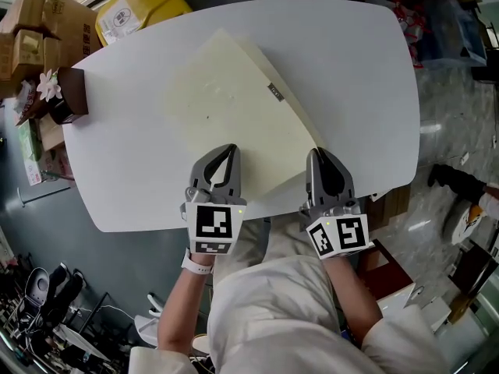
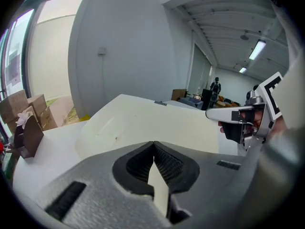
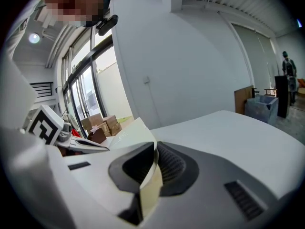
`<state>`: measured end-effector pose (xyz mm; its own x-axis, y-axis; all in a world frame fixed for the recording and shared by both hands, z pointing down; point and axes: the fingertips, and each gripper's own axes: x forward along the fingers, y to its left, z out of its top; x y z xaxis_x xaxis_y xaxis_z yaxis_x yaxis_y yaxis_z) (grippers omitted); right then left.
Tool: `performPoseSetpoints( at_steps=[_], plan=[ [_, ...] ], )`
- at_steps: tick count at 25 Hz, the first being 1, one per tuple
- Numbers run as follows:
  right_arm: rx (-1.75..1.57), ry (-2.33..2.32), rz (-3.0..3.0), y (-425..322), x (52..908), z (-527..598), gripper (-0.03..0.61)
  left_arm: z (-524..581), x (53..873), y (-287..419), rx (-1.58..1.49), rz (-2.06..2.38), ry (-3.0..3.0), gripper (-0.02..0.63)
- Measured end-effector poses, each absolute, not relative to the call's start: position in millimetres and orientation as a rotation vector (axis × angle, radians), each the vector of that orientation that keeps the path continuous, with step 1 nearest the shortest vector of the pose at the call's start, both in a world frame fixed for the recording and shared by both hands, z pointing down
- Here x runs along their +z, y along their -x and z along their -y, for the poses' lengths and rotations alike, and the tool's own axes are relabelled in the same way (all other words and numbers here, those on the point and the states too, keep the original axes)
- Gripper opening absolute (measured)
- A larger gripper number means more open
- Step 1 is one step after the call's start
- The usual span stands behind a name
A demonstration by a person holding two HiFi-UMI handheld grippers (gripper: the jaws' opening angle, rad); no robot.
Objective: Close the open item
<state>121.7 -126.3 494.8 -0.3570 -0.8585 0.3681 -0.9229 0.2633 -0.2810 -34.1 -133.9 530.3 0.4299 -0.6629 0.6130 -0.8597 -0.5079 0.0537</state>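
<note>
1. A small dark tag [image 1: 274, 90] is sitting on the right edge of a large pale cream flat panel [image 1: 234, 107], ahead of both pairs of jaws. Its print is too small to read.
2. A yellow padded parcel [image 1: 136, 10] is lying far ahead of the left jaws and to their left, beyond the table. It is carrying a white label whose text I cannot read.
3. The cube on each gripper is showing only a black-and-white square pattern, no words.
4. Brown cardboard boxes [image 1: 39, 22] are standing far ahead and left of the left jaws. They are shut, so nothing inside is showing.
5. A small dark brown box [image 1: 74, 92] is standing on the table well to the left of the left jaws, with a white flower [image 1: 49, 86] at its top.
6. The left gripper [image 1: 226, 150] is clamping its jaws on the near edge of the cream panel. The thin cream edge is running between the ribbed black pads.
7. The right gripper [image 1: 320, 156] is also gripping this near edge, with its jaws almost together on the thin sheet.
8. The panel is stretching forward from both pairs of jaws over the white oval table [image 1: 351, 68]. I cannot tell whether its far edge is touching the table.
</note>
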Motion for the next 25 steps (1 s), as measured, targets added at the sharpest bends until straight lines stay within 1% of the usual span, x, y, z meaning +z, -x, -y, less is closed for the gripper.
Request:
performPoseSetpoints(
  at_steps=[9, 25],
  plan=[
    [0.715, -1.713, 2.329, -132.2, 514.2, 133.4, 0.034, 141.3, 561.3, 24.9, 0.826, 1.215, -2.332, 0.026],
    [0.771, -1.745, 2.253, -147.8, 543.2, 137.5, 0.034, 146.3, 588.1, 6.7, 0.939, 1.076, -2.335, 0.026]
  ],
)
